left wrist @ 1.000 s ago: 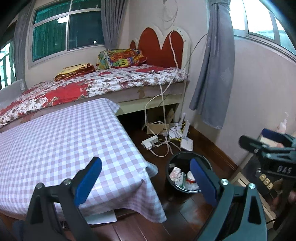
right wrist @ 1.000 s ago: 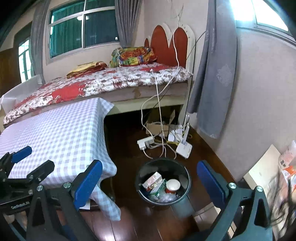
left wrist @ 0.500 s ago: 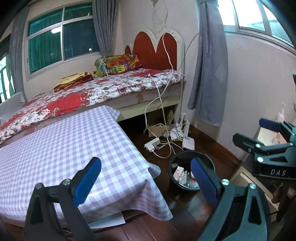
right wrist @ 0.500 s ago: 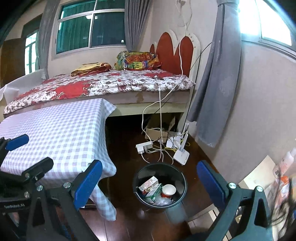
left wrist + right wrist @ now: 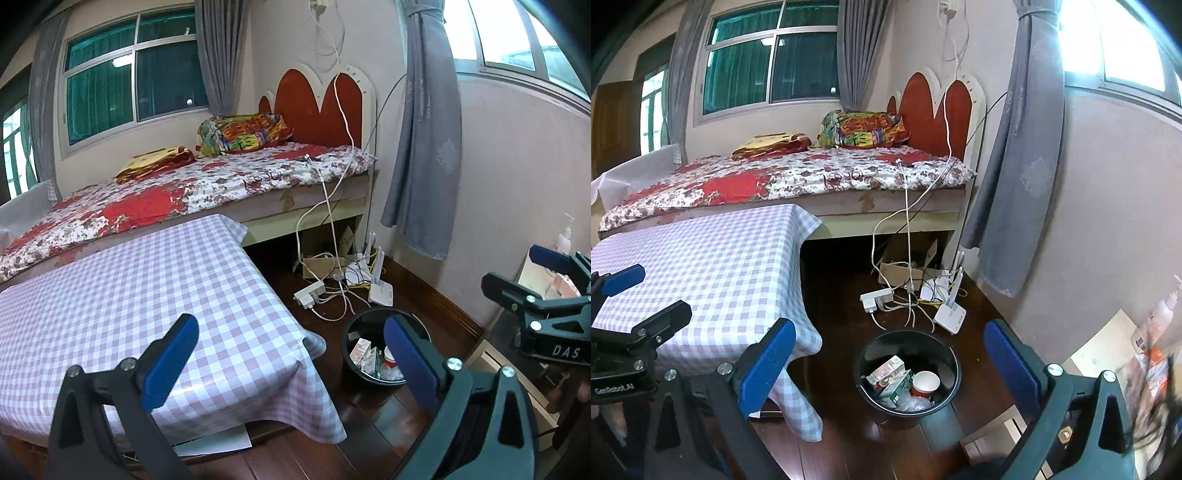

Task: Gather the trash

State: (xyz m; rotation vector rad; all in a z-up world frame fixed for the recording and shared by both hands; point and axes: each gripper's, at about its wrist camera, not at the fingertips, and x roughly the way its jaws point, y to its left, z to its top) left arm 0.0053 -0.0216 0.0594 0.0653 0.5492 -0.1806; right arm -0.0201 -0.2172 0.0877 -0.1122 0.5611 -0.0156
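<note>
Trash: in the bin, below and ahead of both grippers.
Left gripper: spread wide, empty.
Right gripper: likewise.
Risk: floor cables beyond could snag a low reach.

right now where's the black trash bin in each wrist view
Left wrist view: the black trash bin sits lower right of centre on the dark floor, partly hidden behind the right finger of the left tongs.
Right wrist view: it stands low in the middle, fully visible, with cartons and a paper cup inside.
Shared landmark: the white power strip, on the floor just beyond the bin.
</note>
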